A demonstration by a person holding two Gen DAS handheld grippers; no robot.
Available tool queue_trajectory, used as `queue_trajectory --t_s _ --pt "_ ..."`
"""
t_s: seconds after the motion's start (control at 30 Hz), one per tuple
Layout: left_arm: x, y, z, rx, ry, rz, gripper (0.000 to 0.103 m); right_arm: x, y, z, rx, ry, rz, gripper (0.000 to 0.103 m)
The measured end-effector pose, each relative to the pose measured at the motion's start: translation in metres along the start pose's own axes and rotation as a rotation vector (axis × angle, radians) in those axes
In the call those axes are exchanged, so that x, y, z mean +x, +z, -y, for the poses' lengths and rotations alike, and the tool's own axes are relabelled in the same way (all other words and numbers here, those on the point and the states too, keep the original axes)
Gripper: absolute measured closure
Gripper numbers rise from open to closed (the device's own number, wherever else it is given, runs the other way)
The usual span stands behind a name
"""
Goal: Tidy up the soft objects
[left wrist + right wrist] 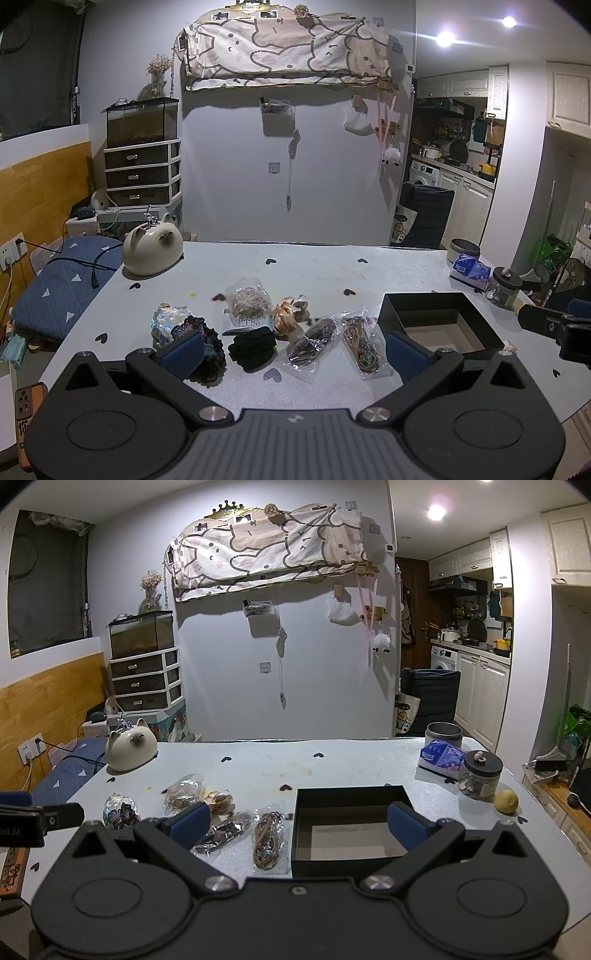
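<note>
Both grippers, left (293,352) and right (298,821), fingers wide, holding nothing. Desk (314,269): six soft items left of one open box (439,325): three scrunchies, three bags. Two near bags (360,341) lie long axis roughly front-to-back.

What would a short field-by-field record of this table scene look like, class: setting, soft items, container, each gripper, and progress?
setting: grey table with heart stickers, in a home
soft items: black scrunchie, peach satin scrunchie, dark crocheted scrunchie, several clear packets of hair ties
container: open black box, nothing visible inside, to the right of the items
left gripper: open, holding nothing, above the items
right gripper: open, holding nothing, facing the box
other things: cat-shaped ceramic pot, lidded glass jar, tissue pack
progress: nothing placed in the box yet
</note>
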State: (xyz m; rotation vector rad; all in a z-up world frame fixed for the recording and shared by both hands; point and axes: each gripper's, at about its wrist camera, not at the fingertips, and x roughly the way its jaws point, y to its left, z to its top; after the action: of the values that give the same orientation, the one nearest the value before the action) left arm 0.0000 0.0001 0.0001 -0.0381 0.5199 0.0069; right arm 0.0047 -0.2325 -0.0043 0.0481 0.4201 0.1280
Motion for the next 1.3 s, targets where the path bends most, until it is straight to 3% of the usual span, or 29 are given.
queue_trajectory --t_s 1.3 --pt "0.0001 0.0000 -0.0001 -0.002 0.000 -0.002 0.000 0.0007 -0.0005 -0.0011 -0.003 0.001 -0.003 0.000"
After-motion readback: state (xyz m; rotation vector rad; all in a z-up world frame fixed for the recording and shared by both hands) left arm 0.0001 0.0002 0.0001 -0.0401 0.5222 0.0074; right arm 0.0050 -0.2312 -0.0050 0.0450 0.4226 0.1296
